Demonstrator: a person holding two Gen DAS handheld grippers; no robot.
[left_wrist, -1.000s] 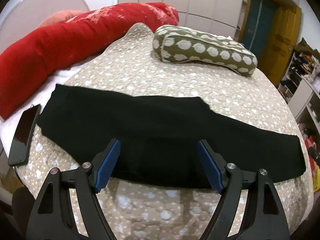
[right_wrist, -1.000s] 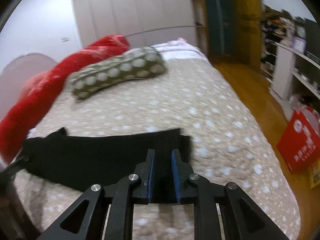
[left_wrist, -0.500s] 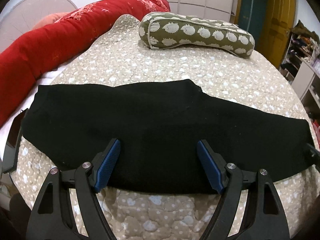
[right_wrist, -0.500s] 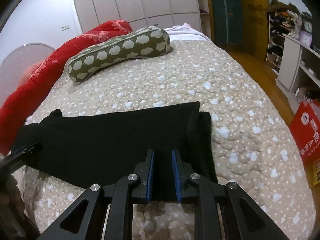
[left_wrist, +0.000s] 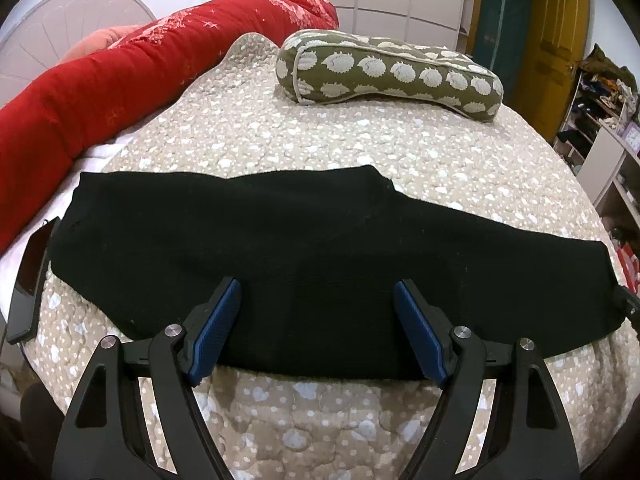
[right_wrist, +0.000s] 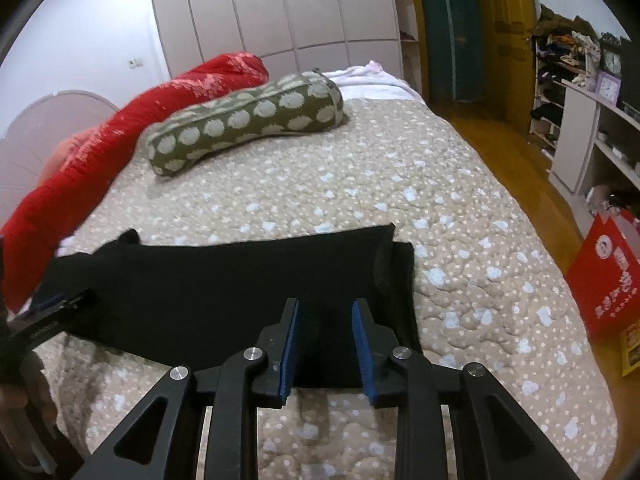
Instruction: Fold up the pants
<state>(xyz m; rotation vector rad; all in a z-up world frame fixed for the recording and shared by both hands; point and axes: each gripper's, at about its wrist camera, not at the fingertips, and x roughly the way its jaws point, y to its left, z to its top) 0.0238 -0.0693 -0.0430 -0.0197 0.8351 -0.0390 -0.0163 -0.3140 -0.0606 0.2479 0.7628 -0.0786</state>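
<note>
Black pants point(left_wrist: 320, 248) lie flat in a long strip across the near part of the bed, folded lengthwise. My left gripper point(left_wrist: 318, 304) is wide open over the strip's near edge, holding nothing. In the right wrist view the pants point(right_wrist: 224, 280) end at the right with a lower layer sticking out past the top one. My right gripper point(right_wrist: 325, 312) is open, its blue pads apart over that end of the fabric. The left gripper shows at the far left of the right wrist view point(right_wrist: 48, 312).
A beige quilted bedspread point(left_wrist: 360, 152) covers the bed. A green spotted bolster point(left_wrist: 384, 72) and a red duvet roll point(left_wrist: 120, 80) lie at the back. A black phone point(left_wrist: 28, 280) lies at the left edge. A red bag point(right_wrist: 608, 280) stands on the floor at the right.
My right gripper has opened and let go of the pants end, which now lies on the bed. The pants strip has been drawn out flat. The left gripper stays open.
</note>
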